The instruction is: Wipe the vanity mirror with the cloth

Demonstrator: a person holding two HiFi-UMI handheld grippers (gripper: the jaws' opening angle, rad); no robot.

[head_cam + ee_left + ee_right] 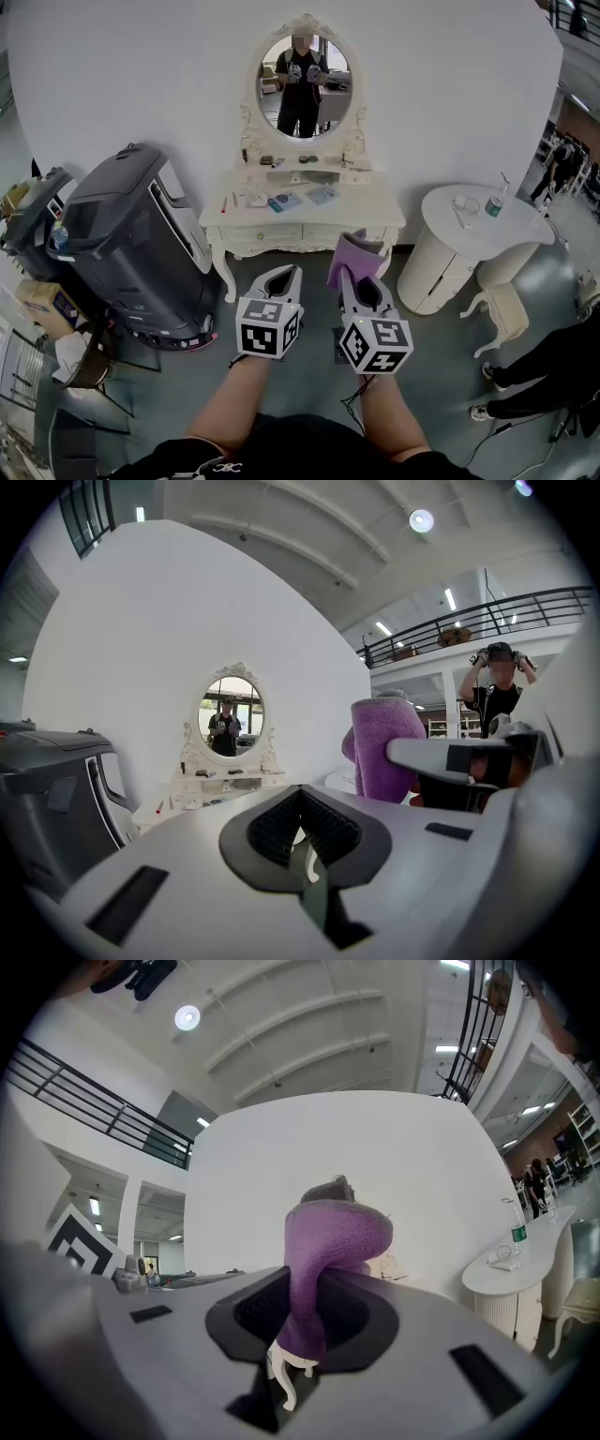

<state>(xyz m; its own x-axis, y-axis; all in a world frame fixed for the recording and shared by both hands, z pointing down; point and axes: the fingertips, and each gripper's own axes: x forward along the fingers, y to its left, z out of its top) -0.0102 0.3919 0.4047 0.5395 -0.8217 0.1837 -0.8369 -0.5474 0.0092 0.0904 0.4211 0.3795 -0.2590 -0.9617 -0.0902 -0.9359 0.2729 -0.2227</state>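
Room contents, seen from behind the person holding the tools.

1. Left gripper [284, 273]: held out low in front of the person, jaws drawn together at the tips, nothing between them.
2. Right gripper [362, 278]: just beside the left one, jaws clamped on the cloth.
3. Cloth [351, 255]: purple and fluffy. It is pinched near its lower end, and the free part rises above the jaw tips and folds over.
4. Vanity mirror [305, 86]: an oval glass in a white carved frame, upright on the dressing table against the white wall, well apart from both grippers. The person's reflection shows in it.
5. Dressing table [302, 225]: white, with small items scattered on top.
6. Grey machine [131, 246]: on the floor to the left of the table.
7. Round white side table [441, 267]: to the right, carrying a bottle [494, 205].
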